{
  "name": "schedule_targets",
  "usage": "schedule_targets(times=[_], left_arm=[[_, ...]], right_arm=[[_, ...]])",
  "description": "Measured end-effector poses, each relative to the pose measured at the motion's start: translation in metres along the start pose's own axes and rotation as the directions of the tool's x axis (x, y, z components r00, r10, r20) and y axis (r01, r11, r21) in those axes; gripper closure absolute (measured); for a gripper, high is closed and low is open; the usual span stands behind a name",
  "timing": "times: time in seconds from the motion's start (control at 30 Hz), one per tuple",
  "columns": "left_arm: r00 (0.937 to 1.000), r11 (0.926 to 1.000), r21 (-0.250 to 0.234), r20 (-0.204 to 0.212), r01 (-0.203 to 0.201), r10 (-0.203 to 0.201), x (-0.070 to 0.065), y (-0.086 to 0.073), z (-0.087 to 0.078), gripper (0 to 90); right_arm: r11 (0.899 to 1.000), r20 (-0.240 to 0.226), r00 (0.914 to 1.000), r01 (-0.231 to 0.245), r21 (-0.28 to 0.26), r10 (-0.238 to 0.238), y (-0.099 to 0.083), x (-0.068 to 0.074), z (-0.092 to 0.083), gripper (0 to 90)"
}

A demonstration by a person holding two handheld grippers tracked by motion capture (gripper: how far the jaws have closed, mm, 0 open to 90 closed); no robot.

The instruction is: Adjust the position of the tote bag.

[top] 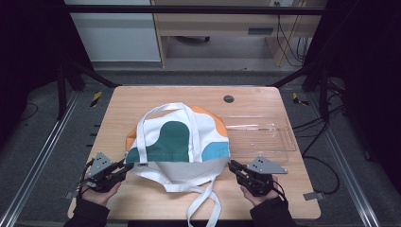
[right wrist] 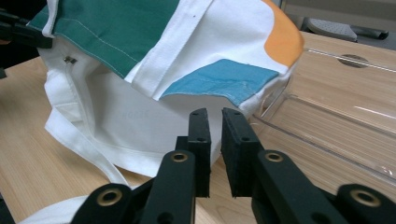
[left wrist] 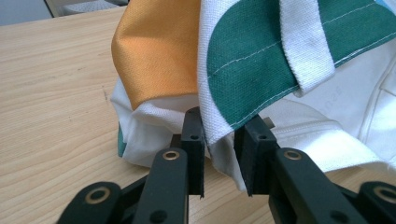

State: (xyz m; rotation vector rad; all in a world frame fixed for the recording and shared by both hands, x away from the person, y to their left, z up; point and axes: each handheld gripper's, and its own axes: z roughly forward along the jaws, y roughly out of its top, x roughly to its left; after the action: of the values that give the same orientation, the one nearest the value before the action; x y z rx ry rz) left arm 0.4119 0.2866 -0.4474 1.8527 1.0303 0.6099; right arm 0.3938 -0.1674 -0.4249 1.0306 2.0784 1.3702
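A white tote bag [top: 179, 142] with green, orange and blue patches lies in the middle of the wooden table [top: 127, 101], its straps trailing toward the front edge. My left gripper [top: 127, 166] is at the bag's left front corner. In the left gripper view the bag's [left wrist: 261, 56] hem runs between the two pads, and my left gripper [left wrist: 219, 140] is shut on it. My right gripper [top: 232, 165] is at the right front corner. In the right gripper view my right gripper [right wrist: 215, 116] has its jaws almost together on the thin white edge of the bag [right wrist: 140, 116] below the blue patch.
A clear plastic tray [top: 279, 137] stands just right of the bag, close to my right gripper; its wall [right wrist: 336, 121] rises beside the jaws. A round cable hole [top: 229, 99] is at the back of the table. A loose strap [top: 203, 203] hangs over the front edge.
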Motion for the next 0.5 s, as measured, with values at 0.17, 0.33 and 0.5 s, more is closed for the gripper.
schedule_targets(times=[0.17,0.33,0.5], left_arm=[[1.0000,1.0000,0.002,0.002,0.001,-0.001,0.000,0.000,0.000,79.0],[1.0000,1.0000,0.005,0.006,0.001,-0.001,0.000,0.001,0.000,81.0],[1.0000,1.0000,0.005,0.007,0.001,-0.001,0.000,0.001,-0.001,84.7]], right_arm=[[1.000,-0.013,0.9999,0.006,0.002,-0.006,0.002,0.006,0.005,89.0],[1.000,-0.026,0.9996,0.010,0.003,-0.010,0.004,0.014,0.012,90.0],[1.000,-0.043,0.9990,0.011,0.002,-0.011,0.007,0.021,0.020,90.0]])
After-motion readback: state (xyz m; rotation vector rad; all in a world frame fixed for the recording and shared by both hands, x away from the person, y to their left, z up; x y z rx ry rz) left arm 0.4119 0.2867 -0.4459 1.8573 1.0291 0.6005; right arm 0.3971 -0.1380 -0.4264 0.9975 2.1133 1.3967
